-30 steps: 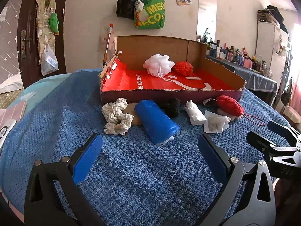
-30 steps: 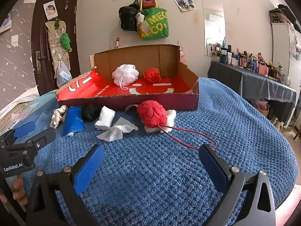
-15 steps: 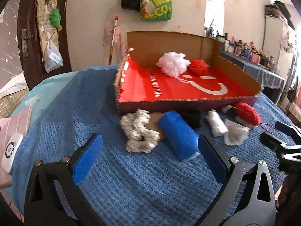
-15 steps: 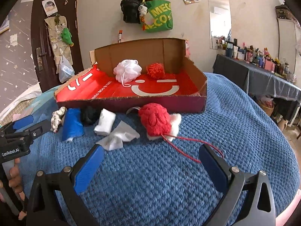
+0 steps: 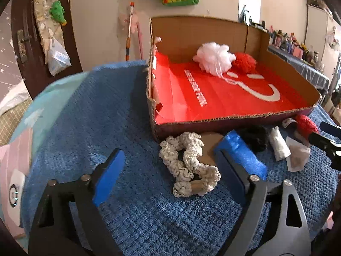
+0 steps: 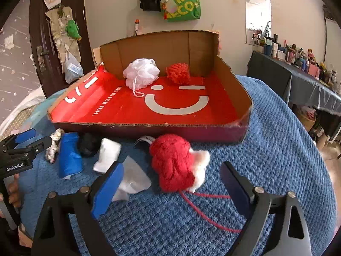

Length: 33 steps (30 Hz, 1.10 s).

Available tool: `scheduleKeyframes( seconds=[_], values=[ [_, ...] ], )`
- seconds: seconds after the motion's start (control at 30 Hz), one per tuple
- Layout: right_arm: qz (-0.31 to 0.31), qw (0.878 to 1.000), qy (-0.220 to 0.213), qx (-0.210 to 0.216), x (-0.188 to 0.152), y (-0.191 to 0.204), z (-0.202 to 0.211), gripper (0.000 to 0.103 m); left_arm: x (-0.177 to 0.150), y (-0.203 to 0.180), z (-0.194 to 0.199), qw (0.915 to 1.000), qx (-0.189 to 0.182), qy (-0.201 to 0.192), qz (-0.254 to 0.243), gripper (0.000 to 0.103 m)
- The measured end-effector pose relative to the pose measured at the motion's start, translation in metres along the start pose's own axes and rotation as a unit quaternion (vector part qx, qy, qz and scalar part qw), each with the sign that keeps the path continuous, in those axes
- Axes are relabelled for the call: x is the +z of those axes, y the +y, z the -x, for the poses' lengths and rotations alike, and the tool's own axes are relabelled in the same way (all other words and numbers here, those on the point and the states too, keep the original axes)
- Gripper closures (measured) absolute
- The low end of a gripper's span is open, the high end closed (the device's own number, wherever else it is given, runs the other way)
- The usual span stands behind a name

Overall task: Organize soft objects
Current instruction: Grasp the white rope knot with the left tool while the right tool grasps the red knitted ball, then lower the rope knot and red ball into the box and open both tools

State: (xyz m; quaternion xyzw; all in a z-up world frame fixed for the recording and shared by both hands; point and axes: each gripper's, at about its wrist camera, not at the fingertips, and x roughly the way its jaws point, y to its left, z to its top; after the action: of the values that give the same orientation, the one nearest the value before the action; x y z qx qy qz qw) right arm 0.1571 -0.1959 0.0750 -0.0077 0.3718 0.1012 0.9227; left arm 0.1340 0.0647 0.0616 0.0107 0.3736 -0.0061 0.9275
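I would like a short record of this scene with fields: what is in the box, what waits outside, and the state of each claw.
in box: white mesh pouf; small red pouf
box: red-lined cardboard box on blue blanket
outside, in front of box: cream crochet scrunchie; blue roll; black fluffy item; white roll; red knitted item
left claw: open, near scrunchie
right claw: open, near red knitted item

A dark brown door (image 6: 42, 49) stands left in a cream wall (image 6: 115, 6) hung with a green tote bag (image 6: 183, 2) (a black bag beside it). Right, a dark-draped table (image 6: 309, 85) crowded with bottles, under a mirror (image 6: 257, 15).
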Motion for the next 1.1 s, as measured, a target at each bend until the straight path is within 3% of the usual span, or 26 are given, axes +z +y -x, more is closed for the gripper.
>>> scheduleKeyframes(
  seconds=[0.13, 0.2, 0.3, 0.33, 0.57, 1.1],
  values=[
    [0.006, 1.000, 0.011, 0.000, 0.004, -0.002, -0.009, 0.024, -0.001, 0.000, -0.012, 0.9995, -0.024, 0.023, 0.002, 0.032],
    [0.010, 1.000, 0.015, 0.002, 0.005, -0.002, -0.012, 0.031, -0.001, 0.000, -0.015, 0.9989, -0.036, 0.031, 0.000, 0.049],
    [0.017, 1.000, 0.026, 0.005, 0.006, 0.000, -0.018, 0.049, -0.003, -0.002, -0.019, 0.9970, -0.065, 0.042, 0.000, 0.060],
    [0.019, 0.999, 0.030, 0.008, 0.005, 0.001, -0.020, 0.060, -0.003, -0.003, -0.018, 0.9968, -0.069, 0.041, -0.002, 0.062],
    [0.020, 0.999, 0.017, 0.019, 0.004, 0.000, -0.012, 0.061, -0.002, -0.007, -0.006, 0.9966, -0.077, 0.028, -0.010, 0.078],
    [0.013, 1.000, -0.022, 0.018, 0.016, -0.008, 0.017, 0.061, 0.006, -0.014, 0.027, 0.9958, -0.087, -0.012, -0.024, 0.079]
  ],
)
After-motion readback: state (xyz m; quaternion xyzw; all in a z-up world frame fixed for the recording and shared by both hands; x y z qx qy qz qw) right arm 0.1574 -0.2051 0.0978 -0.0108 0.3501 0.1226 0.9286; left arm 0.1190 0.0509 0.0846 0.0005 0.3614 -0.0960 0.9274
